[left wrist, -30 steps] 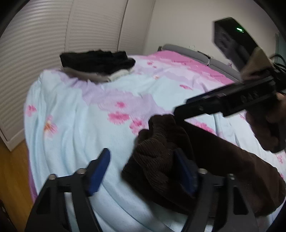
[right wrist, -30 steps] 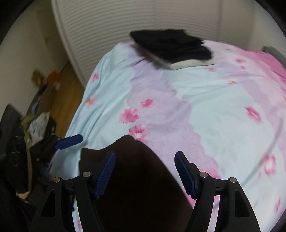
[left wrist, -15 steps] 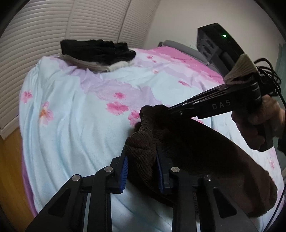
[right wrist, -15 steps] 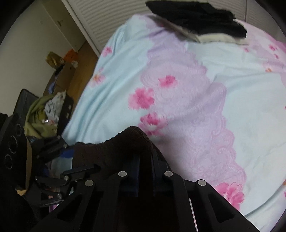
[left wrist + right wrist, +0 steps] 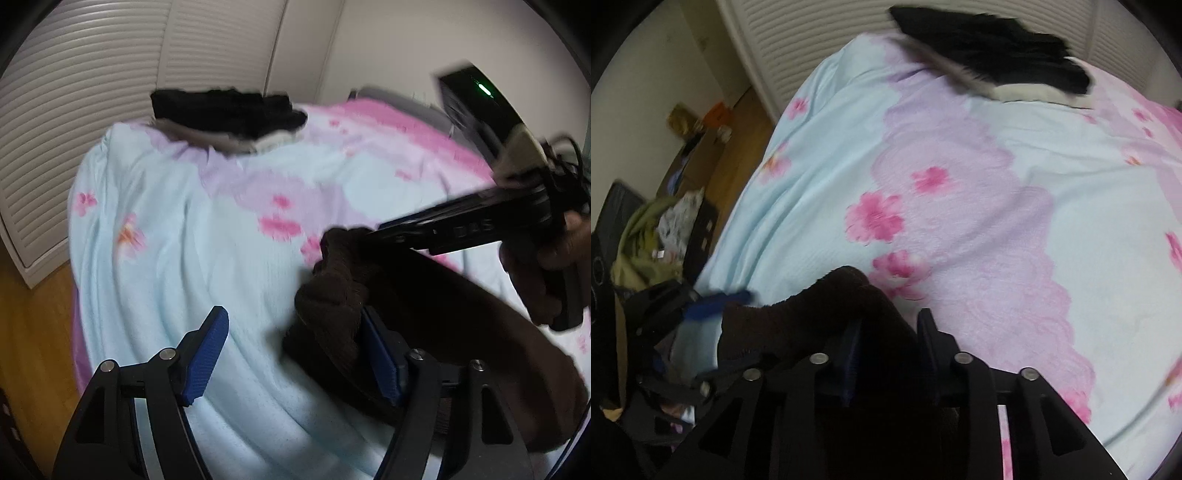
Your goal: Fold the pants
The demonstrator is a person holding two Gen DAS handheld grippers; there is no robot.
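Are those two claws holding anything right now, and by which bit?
The right gripper is shut on a bunched top edge of the brown pants. The left gripper is open, holding nothing; the pants touch only one finger.

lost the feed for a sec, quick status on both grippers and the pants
Left gripper open, brown pants bunched against its right pad. Right gripper shut on the pants' edge. Folded dark clothes far across the bedspread, nothing in the way.

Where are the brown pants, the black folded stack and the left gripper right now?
brown pants (image 5: 332, 306): left wrist view, bunched corduroy edge.
black folded stack (image 5: 990, 48): right wrist view, top dark layer.
left gripper (image 5: 299, 354): left wrist view, midway between its blue fingertips, wide apart.
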